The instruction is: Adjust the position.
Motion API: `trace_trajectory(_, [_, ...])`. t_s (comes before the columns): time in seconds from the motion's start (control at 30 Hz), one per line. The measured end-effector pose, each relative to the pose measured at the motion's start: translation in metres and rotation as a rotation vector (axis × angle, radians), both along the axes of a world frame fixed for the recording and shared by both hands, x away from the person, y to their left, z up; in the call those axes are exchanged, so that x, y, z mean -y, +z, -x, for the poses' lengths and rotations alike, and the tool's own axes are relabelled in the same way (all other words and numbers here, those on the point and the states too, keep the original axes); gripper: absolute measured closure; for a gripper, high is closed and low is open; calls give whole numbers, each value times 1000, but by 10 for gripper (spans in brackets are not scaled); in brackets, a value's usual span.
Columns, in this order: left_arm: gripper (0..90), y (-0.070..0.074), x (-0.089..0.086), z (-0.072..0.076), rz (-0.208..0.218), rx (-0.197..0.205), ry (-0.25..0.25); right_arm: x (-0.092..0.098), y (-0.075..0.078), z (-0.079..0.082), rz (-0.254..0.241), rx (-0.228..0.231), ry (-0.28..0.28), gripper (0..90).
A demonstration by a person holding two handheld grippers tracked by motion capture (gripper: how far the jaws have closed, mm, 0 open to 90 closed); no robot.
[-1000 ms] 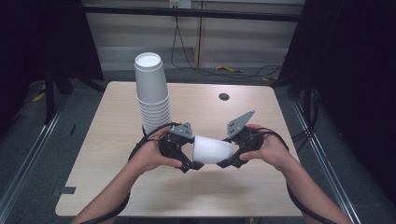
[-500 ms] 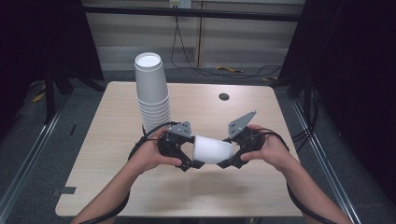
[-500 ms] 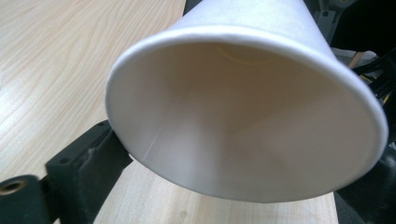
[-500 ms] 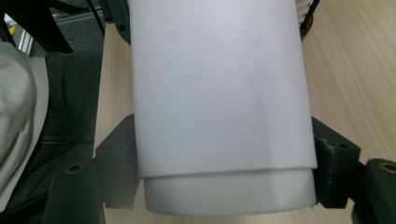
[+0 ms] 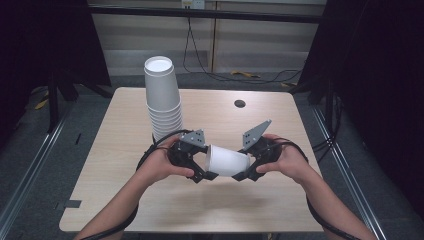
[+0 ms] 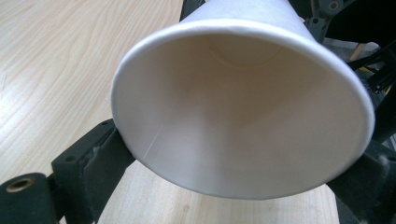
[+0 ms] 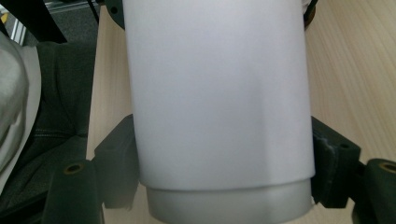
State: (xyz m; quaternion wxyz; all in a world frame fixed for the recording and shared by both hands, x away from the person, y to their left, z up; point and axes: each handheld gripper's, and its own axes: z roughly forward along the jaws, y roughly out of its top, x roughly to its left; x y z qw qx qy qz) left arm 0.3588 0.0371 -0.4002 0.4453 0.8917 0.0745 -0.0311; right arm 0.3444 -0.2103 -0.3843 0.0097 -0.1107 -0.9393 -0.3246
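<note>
white paper cup [image 5: 227, 161] held on its side between both grippers, above the light wooden table [image 5: 115, 165].

left gripper [image 5: 199, 167] had just been closing; its jaws pressed the cup's open rim from both sides, mouth facing its camera. right gripper [image 5: 249, 167] clamped the cup's narrow base end between its jaws. tall stack of white paper cups [image 5: 162, 97] stood just beyond the left gripper.

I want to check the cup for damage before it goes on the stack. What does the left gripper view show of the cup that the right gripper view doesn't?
Left gripper view: the open mouth of the paper cup, its rolled rim, its inside seam and its inner bottom. The left claw has just been closing on the rim.

Right gripper view: the cup's outer wall and closed base end, between the right claw.

Both: the same white cup, the wooden table.
</note>
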Motion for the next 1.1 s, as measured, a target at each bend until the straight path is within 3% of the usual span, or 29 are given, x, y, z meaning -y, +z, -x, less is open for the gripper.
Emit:
trace_trajectory(0.43, [103, 5, 4, 1, -52, 6, -18, -1, -5, 1, 20, -18, -9, 227])
trace_trajectory(0.47, [105, 6, 5, 1, -69, 23, -21, -3, -5, 2, 38, -22, -3, 188])
trace_trajectory(0.53, [107, 6, 6, 1, -71, 20, -18, -5, -5, 4, 66, -18, -2, 166])
trace_trajectory(0.7, [109, 7, 7, 2, -116, 22, -21, -5, -4, 3, 79, -7, -3, 146])
trace_trajectory(0.93, [109, 7, 9, 1, -165, 36, -22, -8, 2, 3, 82, -3, -7, 147])
trace_trajectory(1.1, [109, 7, 12, 3, -177, 31, -23, -12, 6, 2, 75, 5, 6, 147])
